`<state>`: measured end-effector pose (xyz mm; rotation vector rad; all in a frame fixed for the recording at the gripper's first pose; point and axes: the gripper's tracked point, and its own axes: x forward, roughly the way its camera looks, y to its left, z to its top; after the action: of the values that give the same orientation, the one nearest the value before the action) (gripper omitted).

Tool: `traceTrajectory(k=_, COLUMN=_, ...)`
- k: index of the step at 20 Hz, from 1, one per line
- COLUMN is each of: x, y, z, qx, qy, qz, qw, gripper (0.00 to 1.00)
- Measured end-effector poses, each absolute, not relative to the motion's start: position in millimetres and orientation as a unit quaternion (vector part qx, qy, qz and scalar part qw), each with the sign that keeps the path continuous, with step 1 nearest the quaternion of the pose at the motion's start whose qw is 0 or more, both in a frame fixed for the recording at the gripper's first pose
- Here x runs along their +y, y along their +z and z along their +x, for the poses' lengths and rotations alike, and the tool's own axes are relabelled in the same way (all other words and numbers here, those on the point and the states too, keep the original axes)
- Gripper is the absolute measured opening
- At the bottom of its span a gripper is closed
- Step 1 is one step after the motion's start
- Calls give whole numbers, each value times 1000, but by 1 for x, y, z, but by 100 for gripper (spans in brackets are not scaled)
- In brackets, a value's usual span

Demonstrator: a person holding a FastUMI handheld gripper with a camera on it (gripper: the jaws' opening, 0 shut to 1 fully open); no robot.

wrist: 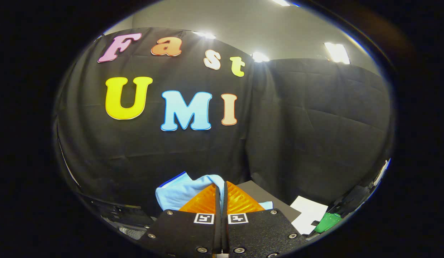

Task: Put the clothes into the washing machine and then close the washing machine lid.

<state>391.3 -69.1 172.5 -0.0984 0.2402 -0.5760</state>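
Between the fingers, at the nearest point of the scene, the gripper (220,191) stands closed to a thin slit, and a fold of the light blue garment (178,195) runs into that slit; both fingers appear to press on it, so the cloth is judged to be held. The bulk of the garment bunches to the left of the fingers and just ahead of them, with a small corner showing on the right side (a darker blue hem edges its upper left). Just beyond the fingers, to the right, lies a flat dark grey panel (268,200), then a white sheet (309,213) and a green object (327,222) further right. Low on the left sits a dark structure (118,211), too dim to identify; whether it is the washing machine cannot be told. Farthest off hangs the black booth wall (315,125). Risk, as judged: the pinch catches only a narrow fold, so the hanging mass could slip free or snag on the machine's rim during transfer.
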Motion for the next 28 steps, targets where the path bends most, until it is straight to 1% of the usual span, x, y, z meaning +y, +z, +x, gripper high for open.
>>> traceTrajectory(k=9, x=55, y=167, z=395, qx=112, qy=-220, qz=-14, qw=969, gripper=0)
traceTrajectory(k=17, x=155, y=156, z=377, qx=109, qy=-156, qz=8, qw=982, gripper=0)
traceTrajectory(k=22, x=198, y=140, z=373, qx=118, qy=-125, qz=19, qw=985, gripper=0)
traceTrajectory(k=28, x=224, y=103, z=381, qx=125, qy=-93, qz=26, qw=987, gripper=0)
